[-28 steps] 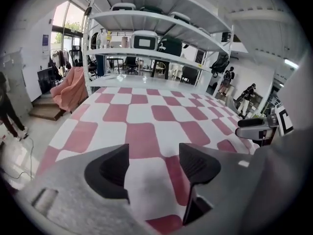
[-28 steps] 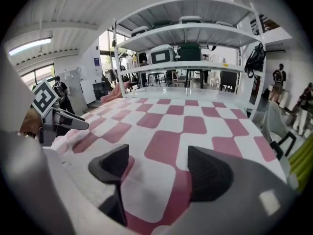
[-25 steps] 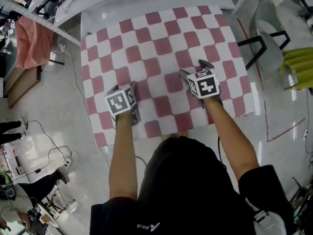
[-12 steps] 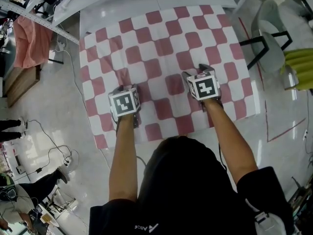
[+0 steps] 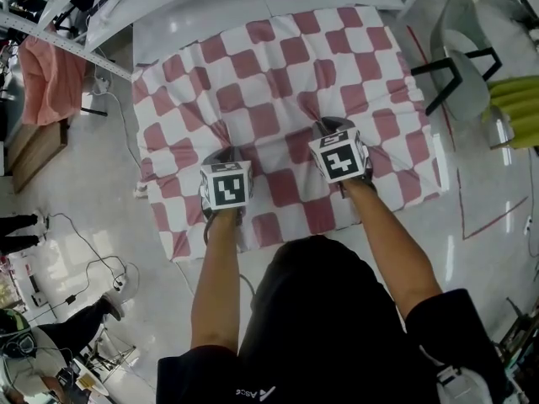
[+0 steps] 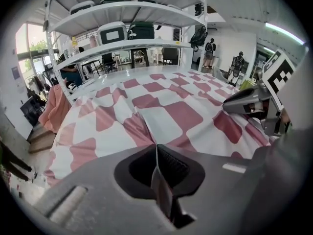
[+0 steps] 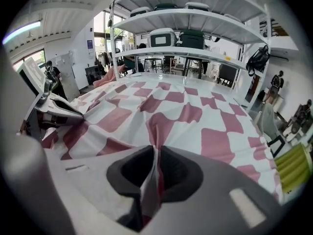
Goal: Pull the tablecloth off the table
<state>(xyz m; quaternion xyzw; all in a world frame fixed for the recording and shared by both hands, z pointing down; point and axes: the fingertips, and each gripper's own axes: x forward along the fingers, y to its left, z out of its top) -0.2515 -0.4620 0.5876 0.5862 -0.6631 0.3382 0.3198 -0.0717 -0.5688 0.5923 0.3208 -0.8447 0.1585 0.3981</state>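
Tablecloth [image 5: 278, 74], one piece in red and white checks, lies over the one white table [image 5: 202, 19] and covers most of its top. A bare strip of table shows at the far edge, and the cloth's near edge hangs down on the person's side. The cloth is rumpled, with two sets of creases running in to two pinched folds, one at each gripper.

The left gripper [image 5: 224, 153] has just been closing its jaws. They now meet on a thin fold of the cloth, which stands upright between the pads. The right gripper [image 5: 327, 126], just beside it on the near half of the table, has also been closing. Its jaws clamp a thicker fold that fills the narrow gap between them. Each gripper carries one marker cube, two in all.

Right of the table stands one chair [image 5: 461, 74]. Pink fabric [image 5: 52, 72] hangs from a rack [image 5: 50, 25] at the left.
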